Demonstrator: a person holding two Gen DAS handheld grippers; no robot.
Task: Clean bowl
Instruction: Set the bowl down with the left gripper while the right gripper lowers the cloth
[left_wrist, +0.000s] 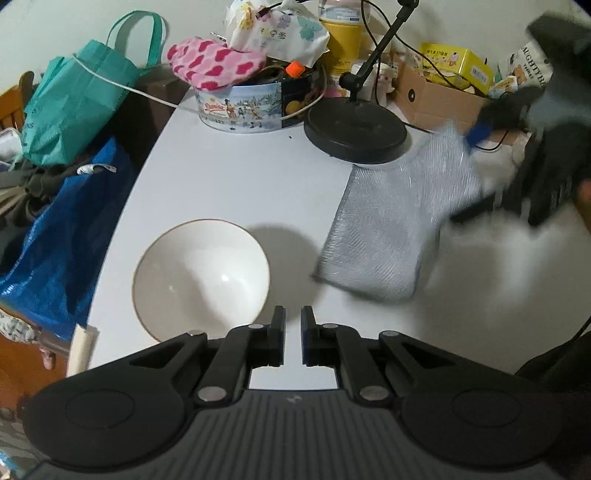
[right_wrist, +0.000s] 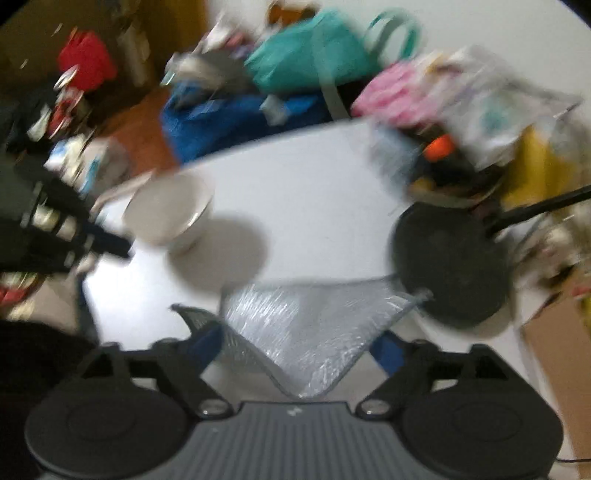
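The white table (left_wrist: 229, 173) carries the scene, with a tin (left_wrist: 255, 107), a black lamp base (left_wrist: 356, 134) and bags crowding its far and left edges. On its bare near part the bowl (left_wrist: 201, 277) sits upright and empty, glazed white with a thin brown rim; it looks hard, smooth and breakable, probably slippery under the pads, so the rim is the likely place to pinch it, or a gripper could steady its wall. Right of the bowl, just apart from it, lies the grey cloth (left_wrist: 388, 229), soft and limp, light enough to lift by any edge. The right gripper (right_wrist: 301, 345) has its jaws spread wide, the cloth draped loosely between them, not pinched. The left gripper (left_wrist: 293, 325) is clenched on nothing, poised just beside the bowl's near rim.
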